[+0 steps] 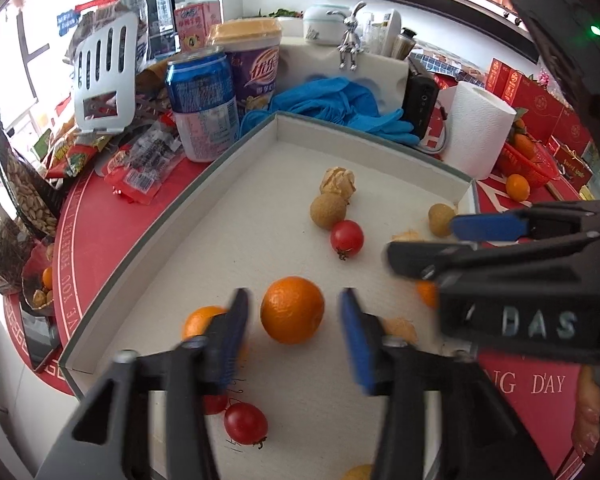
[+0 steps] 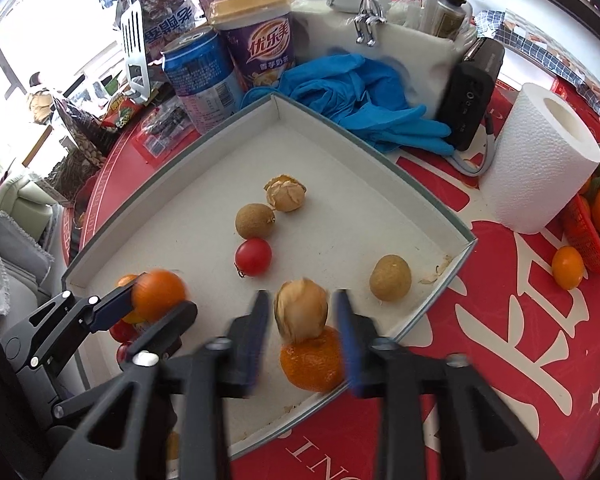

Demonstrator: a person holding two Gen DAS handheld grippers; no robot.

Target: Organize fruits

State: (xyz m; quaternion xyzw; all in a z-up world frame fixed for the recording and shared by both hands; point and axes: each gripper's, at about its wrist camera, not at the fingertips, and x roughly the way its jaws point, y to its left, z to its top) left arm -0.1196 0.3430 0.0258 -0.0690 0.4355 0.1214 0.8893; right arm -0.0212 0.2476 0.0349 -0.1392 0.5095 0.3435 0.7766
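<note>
Orange round mandarin (image 1: 292, 309) sat free between your left tongs (image 1: 294, 332), parted, in the white shallow box (image 1: 172, 236), while your right tongs (image 2: 302, 336) stood apart around a papery husked fruit (image 2: 301, 314).

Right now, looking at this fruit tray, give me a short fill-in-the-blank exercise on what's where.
1. The orange lies between the fingers of the ____ gripper.
2. The gloves behind the tray are ____ in colour.
3. The cherry tomato mid-tray touches a round ____ fruit.
4. The paper roll stands ____ the tray.

Missing words: left; blue; brown; outside
</note>
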